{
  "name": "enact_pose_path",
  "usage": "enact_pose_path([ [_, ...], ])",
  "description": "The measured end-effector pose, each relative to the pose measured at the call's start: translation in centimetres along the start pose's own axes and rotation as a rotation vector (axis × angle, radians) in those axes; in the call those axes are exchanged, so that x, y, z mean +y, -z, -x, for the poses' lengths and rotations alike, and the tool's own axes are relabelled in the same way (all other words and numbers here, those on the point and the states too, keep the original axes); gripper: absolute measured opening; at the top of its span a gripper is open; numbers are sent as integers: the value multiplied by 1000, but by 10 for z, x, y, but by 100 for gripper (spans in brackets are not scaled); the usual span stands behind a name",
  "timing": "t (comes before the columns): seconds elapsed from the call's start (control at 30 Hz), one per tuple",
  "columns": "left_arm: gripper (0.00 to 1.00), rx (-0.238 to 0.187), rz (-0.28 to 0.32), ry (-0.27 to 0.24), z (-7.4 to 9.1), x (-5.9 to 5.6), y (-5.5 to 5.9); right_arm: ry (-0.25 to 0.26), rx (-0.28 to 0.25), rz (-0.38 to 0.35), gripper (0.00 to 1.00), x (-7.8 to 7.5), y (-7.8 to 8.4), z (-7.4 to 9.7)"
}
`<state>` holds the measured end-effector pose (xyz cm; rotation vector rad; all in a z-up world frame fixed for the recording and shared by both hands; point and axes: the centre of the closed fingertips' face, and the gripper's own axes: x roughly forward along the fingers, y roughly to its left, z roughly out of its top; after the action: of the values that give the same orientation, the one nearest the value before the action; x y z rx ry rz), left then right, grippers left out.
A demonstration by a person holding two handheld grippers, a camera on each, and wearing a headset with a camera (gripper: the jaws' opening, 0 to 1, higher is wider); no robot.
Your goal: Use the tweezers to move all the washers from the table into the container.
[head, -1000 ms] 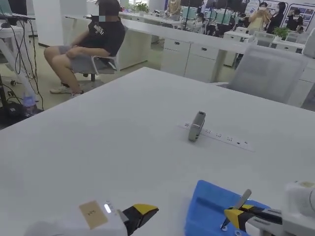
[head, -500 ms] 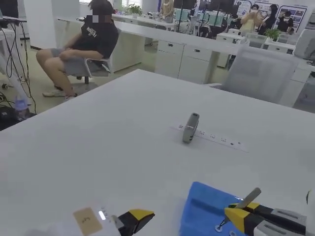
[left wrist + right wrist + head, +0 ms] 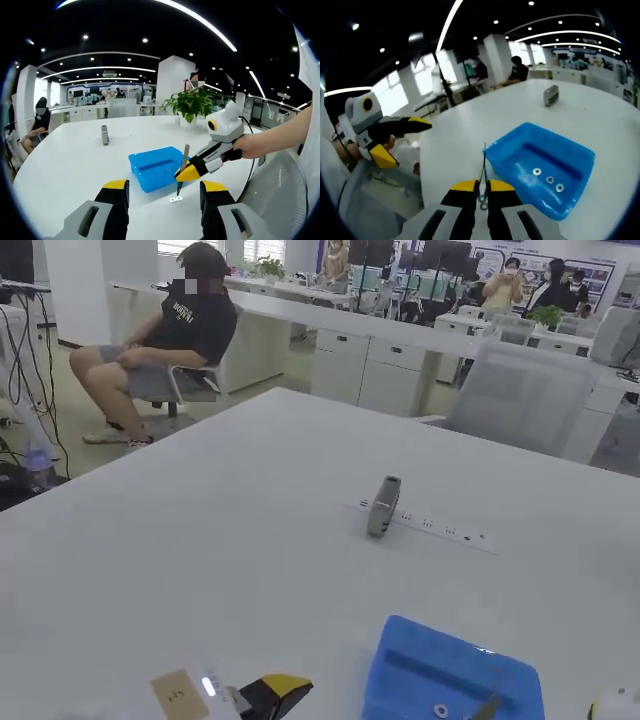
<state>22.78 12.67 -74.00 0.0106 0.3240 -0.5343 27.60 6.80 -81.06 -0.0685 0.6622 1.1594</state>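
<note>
Now right gripper point(image 3: 482, 189) fingers clamp the tweezers point(image 3: 184, 159) — tips just above loose washers point(image 3: 175, 199); left gripper point(image 3: 164, 192) fingers apart.

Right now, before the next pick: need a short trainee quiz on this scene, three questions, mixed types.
1. How many washers lie inside the blue container?
2. True or false: the left gripper holds the tweezers.
3. Where do the loose washers lie on the table? A) at the tweezers' tip B) beyond the container's far side C) on the container's rim
Key: 1) three. 2) false: the right gripper is shut on them; the left gripper's fingers stand open. 3) A.
</note>
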Motion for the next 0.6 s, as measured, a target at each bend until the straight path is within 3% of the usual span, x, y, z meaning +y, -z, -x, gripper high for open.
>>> enact_pose_path([
  [0.23,56,-1,1,-3,0,1,0,-12,26,-17,4,1,10,-4],
  [0.37,56,1,0,-4,0,1,0,-7,29,18,4,3,10,-4],
  [0.47,55,2,-2,-4,0,1,0,-11,44,91,4,8,10,-5],
  [0.6,55,4,-6,-5,0,1,1,-29,74,267,5,22,14,-7],
])
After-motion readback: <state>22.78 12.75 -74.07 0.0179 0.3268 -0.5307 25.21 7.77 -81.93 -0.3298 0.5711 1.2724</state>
